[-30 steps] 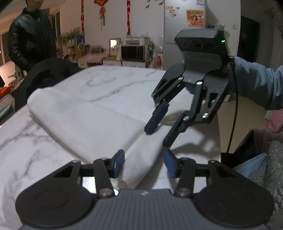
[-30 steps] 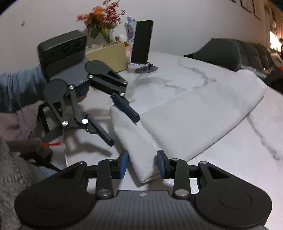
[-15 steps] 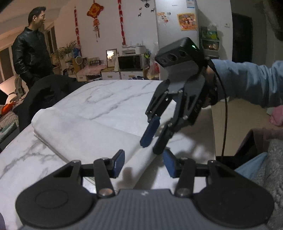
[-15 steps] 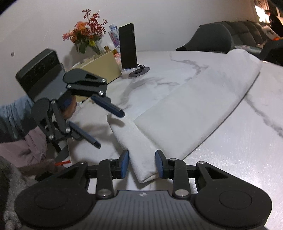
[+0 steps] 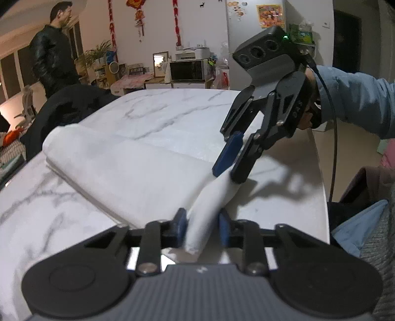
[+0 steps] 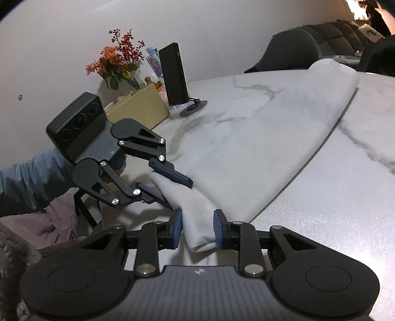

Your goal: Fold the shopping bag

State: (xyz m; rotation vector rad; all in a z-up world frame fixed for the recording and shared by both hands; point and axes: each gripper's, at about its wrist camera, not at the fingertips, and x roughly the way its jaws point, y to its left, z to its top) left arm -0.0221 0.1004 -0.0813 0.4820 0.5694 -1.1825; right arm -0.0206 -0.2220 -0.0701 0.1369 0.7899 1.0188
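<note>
Both tools pinch bag — lifted.

No text can be read in either view. Above the microwave, a yellow and red poster on the fridge and the red hangings on the wall carry marks too blurred to make out. The bottle label behind the phone is also illegible. Each device body bears a small pale emblem, not legible as letters.
</note>
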